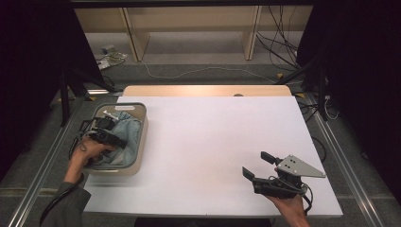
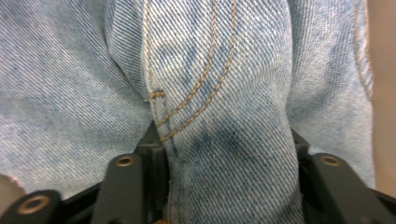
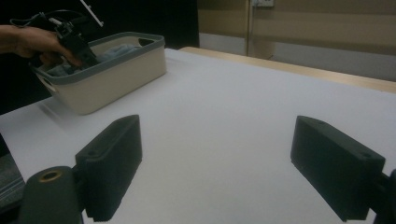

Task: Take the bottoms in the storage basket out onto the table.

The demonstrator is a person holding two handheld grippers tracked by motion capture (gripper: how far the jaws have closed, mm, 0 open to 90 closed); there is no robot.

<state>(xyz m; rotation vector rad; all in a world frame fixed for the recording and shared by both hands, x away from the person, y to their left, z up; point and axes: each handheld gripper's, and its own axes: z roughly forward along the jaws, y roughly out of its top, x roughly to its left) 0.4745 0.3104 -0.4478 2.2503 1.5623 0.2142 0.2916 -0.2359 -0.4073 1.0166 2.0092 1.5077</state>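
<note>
Pale blue jeans (image 2: pixel 233 93) with tan stitching, cream basket (image 1: pixel 140 142) rimmed grey, white table (image 1: pixel 213 142), black tongs (image 3: pixel 219 172)

In the left gripper view, the tips of the left tongs (image 2: pixel 224 154) are hidden by a fold of denim jeans (image 2: pixel 233 93), whose garment outline is cut off at every edge. The basket (image 1: pixel 141 142) interior is largely concealed.

Right tongs (image 3: pixel 217 161) gape over white table (image 3: pixel 224 102); far-off basket (image 3: pixel 112 74) holds denim (image 3: pixel 114 50).

Faded twill denim jeans (image 2: pixel 224 93), matt plastic basket (image 1: pixel 141 142)
</note>
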